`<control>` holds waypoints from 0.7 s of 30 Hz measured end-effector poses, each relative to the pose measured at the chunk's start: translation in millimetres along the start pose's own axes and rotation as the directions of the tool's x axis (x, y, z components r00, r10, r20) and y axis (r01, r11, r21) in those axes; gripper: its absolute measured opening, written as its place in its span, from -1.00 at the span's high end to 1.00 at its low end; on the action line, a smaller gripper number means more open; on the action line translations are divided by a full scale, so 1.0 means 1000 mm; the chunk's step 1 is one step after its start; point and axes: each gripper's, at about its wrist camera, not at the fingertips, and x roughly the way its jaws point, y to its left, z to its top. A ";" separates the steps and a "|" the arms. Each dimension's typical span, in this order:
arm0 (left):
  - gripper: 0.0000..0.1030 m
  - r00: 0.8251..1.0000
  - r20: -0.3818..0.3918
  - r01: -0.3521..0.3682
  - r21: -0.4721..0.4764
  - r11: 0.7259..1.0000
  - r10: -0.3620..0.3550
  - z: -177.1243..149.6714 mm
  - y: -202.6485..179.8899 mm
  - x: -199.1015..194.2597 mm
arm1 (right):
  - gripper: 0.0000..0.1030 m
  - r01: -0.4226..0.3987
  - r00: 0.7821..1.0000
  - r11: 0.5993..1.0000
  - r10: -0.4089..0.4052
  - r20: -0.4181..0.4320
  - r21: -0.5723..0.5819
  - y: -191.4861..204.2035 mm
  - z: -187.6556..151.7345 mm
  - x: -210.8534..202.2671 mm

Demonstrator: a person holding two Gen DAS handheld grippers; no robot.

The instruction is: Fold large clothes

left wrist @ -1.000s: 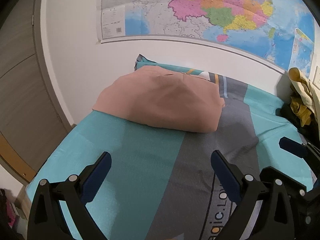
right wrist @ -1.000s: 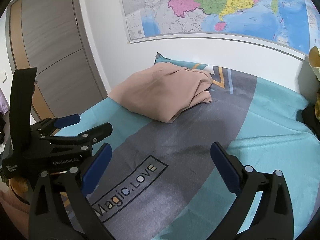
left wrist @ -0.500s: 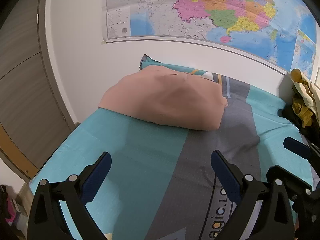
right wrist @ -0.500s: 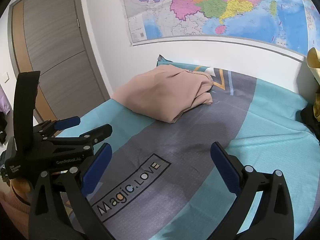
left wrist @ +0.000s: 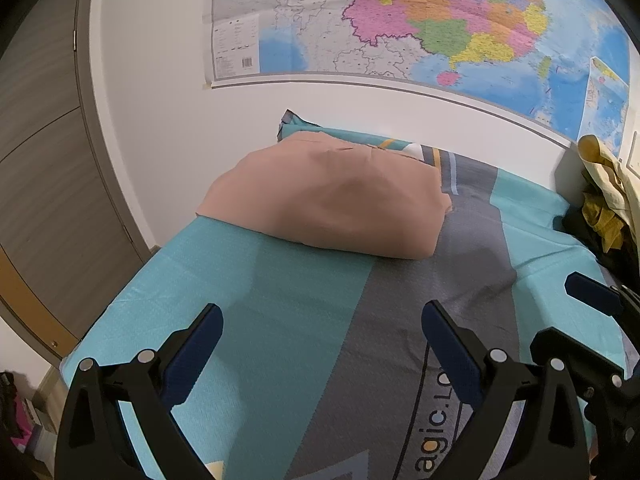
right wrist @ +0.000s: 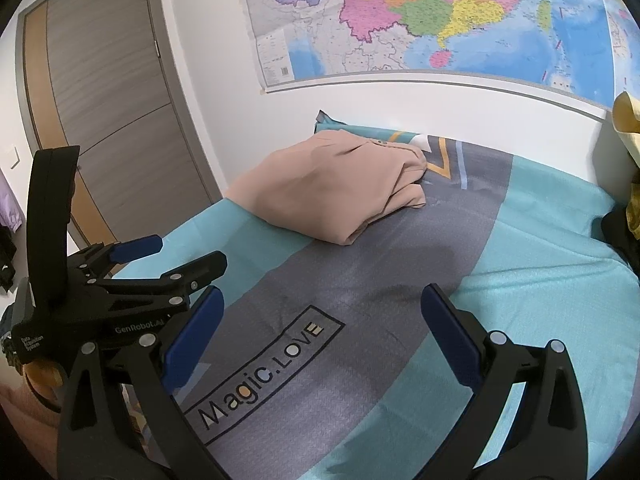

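Observation:
A folded tan garment [left wrist: 332,196] lies in a thick stack at the far end of the bed, near the wall; it also shows as the tan garment [right wrist: 336,188] in the right wrist view. My left gripper [left wrist: 322,320] is open, held well back from the garment over the teal and grey bedsheet [left wrist: 280,300]. My right gripper [right wrist: 322,308] is open too, above the grey stripe with "Magic.LOVE" printed on it. Neither holds anything. The left gripper [right wrist: 132,268] shows at the left of the right wrist view.
A large map [left wrist: 400,24] hangs on the white wall behind the bed. A grey wooden door [right wrist: 108,112] stands at the left. A pile of yellow and dark clothes [left wrist: 604,208] sits at the bed's right edge. The bed's left edge [left wrist: 120,304] drops to the floor.
Both grippers have drawn back slightly and tilted up, so more wall and map show. The folded garment has not moved. Both grippers stay open.

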 end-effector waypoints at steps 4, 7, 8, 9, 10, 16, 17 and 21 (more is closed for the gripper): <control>-0.86 1.000 -0.001 -0.001 0.003 1.000 0.001 0.000 -0.001 0.000 | -0.89 -0.001 1.000 1.000 0.001 -0.003 -0.003 0.001 -0.001 -0.001; -0.86 1.000 -0.007 0.003 0.002 1.000 -0.003 -0.001 -0.002 0.000 | -0.89 -0.002 1.000 1.000 0.002 -0.003 0.000 0.001 0.000 -0.001; -0.86 1.000 -0.008 0.003 0.001 1.000 -0.003 -0.001 -0.002 0.000 | -0.89 -0.002 1.000 1.000 0.002 -0.003 -0.001 0.001 0.000 -0.001; -0.86 1.000 -0.008 0.004 0.000 1.000 -0.004 -0.001 -0.002 0.000 | -0.89 -0.003 1.000 1.000 0.003 -0.002 -0.003 0.001 0.000 -0.001; -0.86 1.000 -0.007 0.003 0.000 1.000 -0.003 -0.001 -0.002 -0.001 | -0.89 -0.001 1.000 1.000 0.001 -0.004 -0.003 0.001 0.000 0.000; -0.86 1.000 -0.008 0.005 -0.001 1.000 -0.005 -0.002 -0.003 -0.001 | -0.89 0.001 1.000 1.000 -0.001 0.000 0.000 0.002 0.000 -0.001; -0.86 1.000 -0.006 0.001 -0.002 1.000 -0.001 -0.002 -0.003 -0.001 | -0.89 -0.001 1.000 1.000 0.001 0.000 -0.001 0.002 0.000 -0.001; -0.86 1.000 -0.010 0.004 0.002 1.000 -0.004 -0.002 -0.004 0.000 | -0.89 -0.003 1.000 1.000 0.003 -0.002 0.001 0.002 0.000 -0.001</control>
